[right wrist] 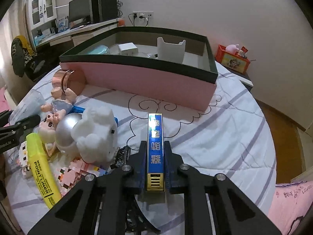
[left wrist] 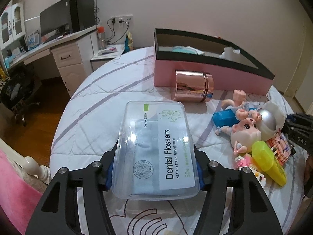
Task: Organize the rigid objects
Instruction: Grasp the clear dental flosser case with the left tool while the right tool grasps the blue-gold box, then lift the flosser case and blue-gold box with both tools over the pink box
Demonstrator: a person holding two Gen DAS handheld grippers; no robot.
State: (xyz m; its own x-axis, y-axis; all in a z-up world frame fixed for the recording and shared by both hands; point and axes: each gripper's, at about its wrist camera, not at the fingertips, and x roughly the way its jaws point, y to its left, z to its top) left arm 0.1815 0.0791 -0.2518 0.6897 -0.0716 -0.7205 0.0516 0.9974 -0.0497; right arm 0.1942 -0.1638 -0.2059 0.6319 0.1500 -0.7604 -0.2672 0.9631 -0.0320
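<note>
One pink box [right wrist: 148,82] with a dark rim stands ahead of both tongs, open-topped, already holding a few pale items; judged stiff card, it should take rigid things dropped in from above. One rose-gold tin [left wrist: 192,86] lies on its side against the box's near wall, ahead of the left gripper [left wrist: 154,168] and a little right; it looks smooth and likely to slip or roll, so a hold across its body would suit best.

The left gripper stands about half open, pads pressing both long sides of one clear dental flosser case [left wrist: 156,148], held out in front of it above the bedspread [left wrist: 93,105]. The plastic looks light, stiff and slick, so a grip low on the walls seems wise.

The right gripper [right wrist: 155,156] is closed as narrow as it goes on one slim blue-and-gold bar [right wrist: 155,143], which stands on edge between the pads and points toward the box. It seems hard and glossy, perhaps prone to pivot.

To the right gripper's left lies a heap: one white fluffy toy with a silver ball [right wrist: 93,131], two small dolls as far as I can tell, one yellow highlighter [right wrist: 40,166], and pink brick pieces too jumbled to count
</note>
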